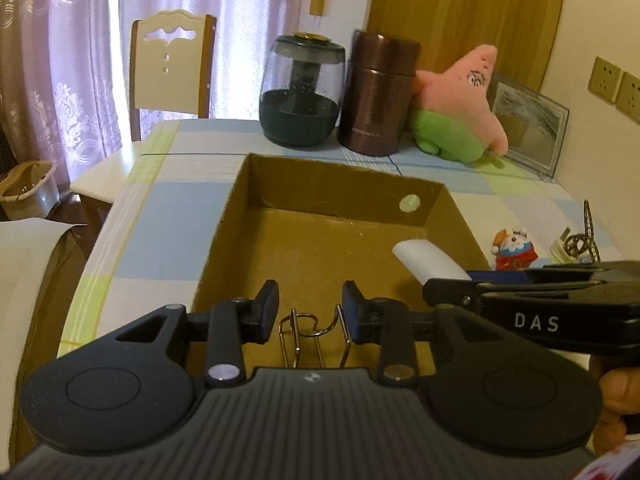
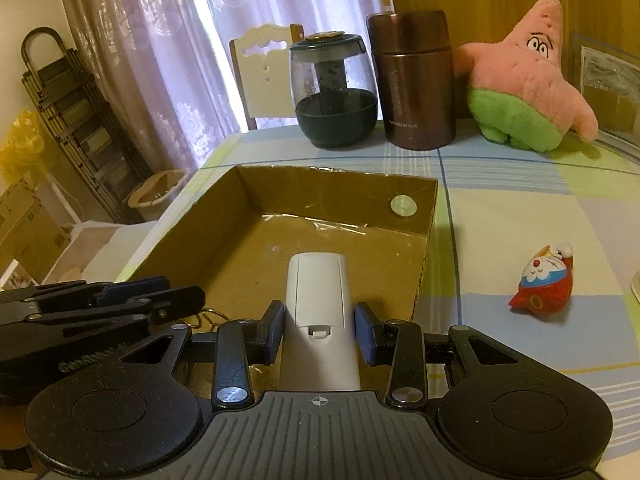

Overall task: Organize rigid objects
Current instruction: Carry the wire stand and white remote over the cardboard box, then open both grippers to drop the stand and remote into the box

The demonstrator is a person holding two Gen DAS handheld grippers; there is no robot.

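An open cardboard box (image 1: 236, 216) (image 2: 426, 264) sits on the checked tablecloth. My left gripper (image 1: 310, 312) is over the box's near end, its jaws apart, with a bent metal wire piece (image 1: 306, 336) lying between and below the fingers; whether it touches them I cannot tell. My right gripper (image 2: 319, 330) is shut on a white remote-like device (image 2: 318, 312), held over the box's near right part. The device's tip (image 1: 430, 260) and the right gripper (image 1: 448, 288) also show in the left wrist view. The left gripper (image 2: 176, 300) shows at the left of the right wrist view.
A small red and white toy figure (image 2: 544, 284) (image 1: 514, 248) lies on the cloth right of the box. At the table's back stand a glass jar (image 1: 300, 92), a brown flask (image 1: 378, 92), a pink star plush (image 1: 460, 108) and a picture frame (image 1: 528, 124). A chair (image 1: 172, 68) is behind.
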